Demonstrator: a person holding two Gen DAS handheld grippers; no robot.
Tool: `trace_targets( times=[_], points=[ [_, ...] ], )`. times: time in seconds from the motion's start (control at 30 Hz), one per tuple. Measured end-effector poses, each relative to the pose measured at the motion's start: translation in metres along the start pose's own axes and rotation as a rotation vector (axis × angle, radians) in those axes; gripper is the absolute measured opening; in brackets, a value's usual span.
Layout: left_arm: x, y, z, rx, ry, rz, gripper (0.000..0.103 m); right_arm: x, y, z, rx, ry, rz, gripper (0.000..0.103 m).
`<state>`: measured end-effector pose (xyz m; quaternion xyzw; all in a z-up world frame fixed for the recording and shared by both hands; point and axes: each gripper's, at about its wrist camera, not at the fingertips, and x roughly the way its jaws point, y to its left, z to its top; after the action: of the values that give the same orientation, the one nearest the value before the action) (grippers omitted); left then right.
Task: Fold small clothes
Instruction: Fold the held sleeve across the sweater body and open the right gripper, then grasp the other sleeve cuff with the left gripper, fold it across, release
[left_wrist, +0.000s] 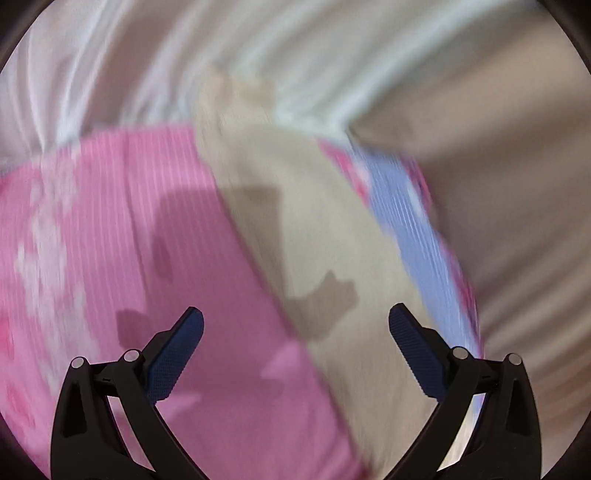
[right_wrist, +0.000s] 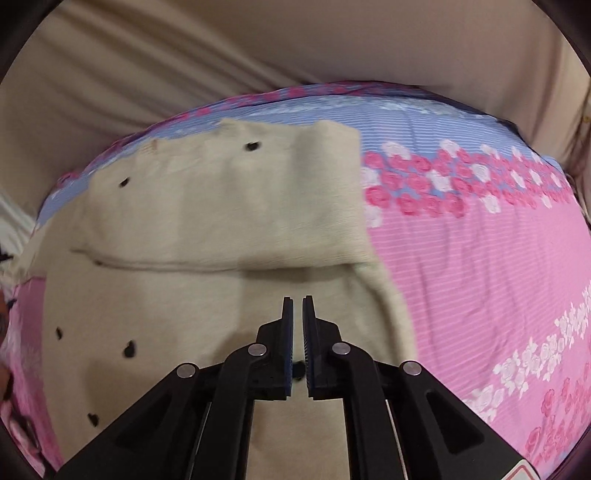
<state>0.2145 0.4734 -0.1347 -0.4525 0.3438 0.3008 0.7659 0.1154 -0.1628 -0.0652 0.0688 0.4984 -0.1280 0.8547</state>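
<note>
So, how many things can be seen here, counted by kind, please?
Garments: 1, the cream garment with small black hearts, partly folded
Bed covers: 1, the pink and blue floral sheet
Grippers: 2, the left gripper open, the right gripper shut and holding nothing
Total: 4

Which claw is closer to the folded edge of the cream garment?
Right. The right claw, shut and empty, sits just short of the fold in the garment. The left claw, open, is over blurred garment, no fold visible.
</note>
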Motion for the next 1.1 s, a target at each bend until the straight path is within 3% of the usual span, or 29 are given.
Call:
trace_targets(
  times=[0.07,0.17,0.23,0.27,0.3,0.33,0.37,0.47,0.57,0.67,0.8,0.9,1.0,1.03,1.1],
  points=[
    [0.012,0.008,0.025,-0.049,-0.026,0.034,0.098,-0.003,0.019,-0.003,-0.038,0.015,0.019,0.008],
    [0.033,0.023,0.056,-0.110,-0.042,0.095,0.097,-0.005,0.040,-0.006,-0.085,0.040,0.029,0.019],
    [0.040,0.030,0.067,-0.122,-0.062,0.105,0.087,-0.005,0.051,-0.009,-0.111,0.054,0.026,0.023],
    [0.040,0.029,0.070,-0.111,-0.078,0.088,0.063,-0.006,0.055,-0.011,-0.120,0.059,0.026,0.023],
    [0.042,0.026,0.073,-0.090,-0.068,0.005,0.039,-0.005,0.059,-0.011,-0.128,0.066,0.026,0.024],
    [0.041,0.024,0.076,-0.080,-0.060,-0.030,0.029,-0.005,0.062,-0.011,-0.138,0.074,0.024,0.024],
    [0.036,0.018,0.075,-0.060,-0.075,-0.057,0.012,-0.004,0.064,-0.011,-0.142,0.076,0.022,0.024],
    [0.005,-0.020,0.067,0.085,-0.141,-0.129,0.008,-0.005,0.068,-0.010,-0.153,0.072,0.027,0.025],
    [-0.039,-0.077,0.042,0.255,-0.173,-0.245,0.008,-0.007,0.069,-0.009,-0.149,0.065,0.043,0.025],
    [-0.087,-0.143,-0.003,0.443,-0.163,-0.388,0.008,-0.011,0.062,-0.008,-0.132,0.051,0.057,0.025],
    [-0.145,-0.224,-0.092,0.656,-0.106,-0.580,0.008,-0.018,0.044,-0.009,-0.085,0.023,0.061,0.026],
    [-0.162,-0.271,-0.171,0.762,0.015,-0.690,0.009,-0.022,0.022,-0.012,-0.022,0.006,0.068,0.026],
    [-0.157,-0.302,-0.262,0.859,0.160,-0.720,0.010,-0.026,-0.004,-0.015,0.039,-0.011,0.070,0.028],
    [-0.150,-0.307,-0.290,0.884,0.208,-0.698,0.017,-0.027,-0.015,-0.016,0.061,-0.015,0.067,0.030],
    [-0.126,-0.305,-0.351,0.914,0.324,-0.606,0.064,-0.029,-0.032,-0.017,0.092,-0.027,0.058,0.034]
  ],
)
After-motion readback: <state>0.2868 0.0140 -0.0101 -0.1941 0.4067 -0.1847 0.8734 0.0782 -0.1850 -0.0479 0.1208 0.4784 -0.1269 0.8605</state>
